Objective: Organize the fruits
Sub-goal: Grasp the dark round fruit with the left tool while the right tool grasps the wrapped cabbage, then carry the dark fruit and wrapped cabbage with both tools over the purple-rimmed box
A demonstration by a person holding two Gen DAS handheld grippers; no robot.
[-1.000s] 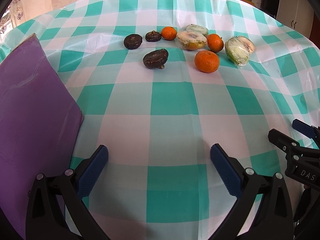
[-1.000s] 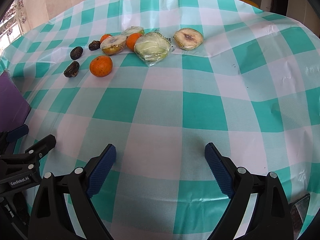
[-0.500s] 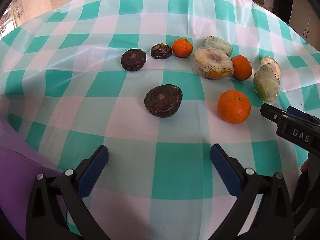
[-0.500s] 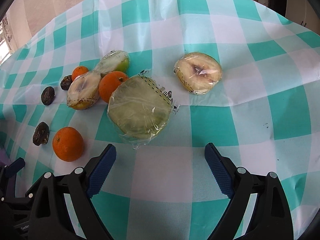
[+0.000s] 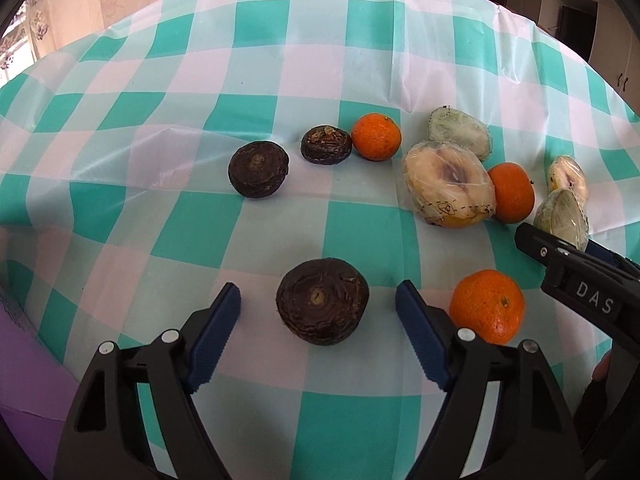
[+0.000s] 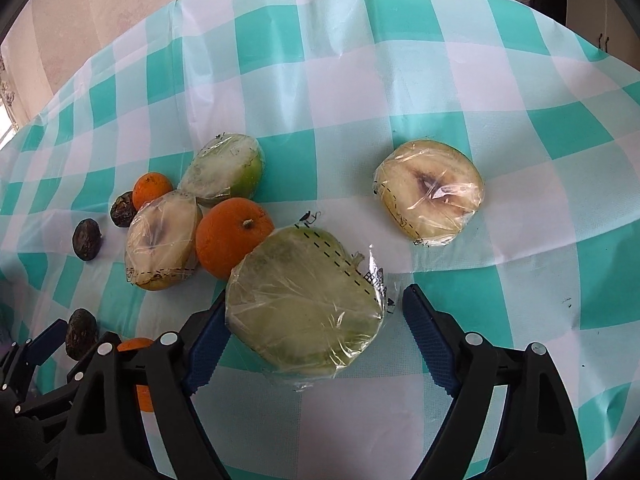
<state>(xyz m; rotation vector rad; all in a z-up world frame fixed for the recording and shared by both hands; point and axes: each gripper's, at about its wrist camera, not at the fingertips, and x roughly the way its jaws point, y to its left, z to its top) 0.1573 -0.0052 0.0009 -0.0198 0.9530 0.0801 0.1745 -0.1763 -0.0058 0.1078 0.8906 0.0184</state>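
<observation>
Two grips are being set up at once, and each has its own way of failing. The left gripper [image 5: 318, 300] has its jaws apart and closing around a dark brown wrinkled fruit [image 5: 322, 301] that sits on the checked cloth [image 5: 240, 80] of the surface; gaps show on both sides, so the pads are not yet pressing. That fruit is round and squat, and I judge that an uneven close could nudge it sideways so it rolls toward the orange [image 5: 487, 306] lying just beside the right-hand jaw, or knocks that orange away. The right gripper [image 6: 312, 312] likewise has its jaws apart and closing, here around a green fruit half wrapped in clear film [image 6: 304, 308]. Its left pad looks touching or nearly touching the film, while the right pad stands clear. The film is slick and loose at the edges, so the pads may catch plastic rather than fruit and let the half slide out on lifting. This half also leans against another orange [image 6: 234, 236], which in turn sits close to a wrapped pale half [image 6: 164, 240]; dragging one could disturb the others. The two grippers are near each other, the left one showing at the lower left of the right view, so a careless swing risks a collision. Wrinkles in the thin cloth could also snag a low jaw tip.
</observation>
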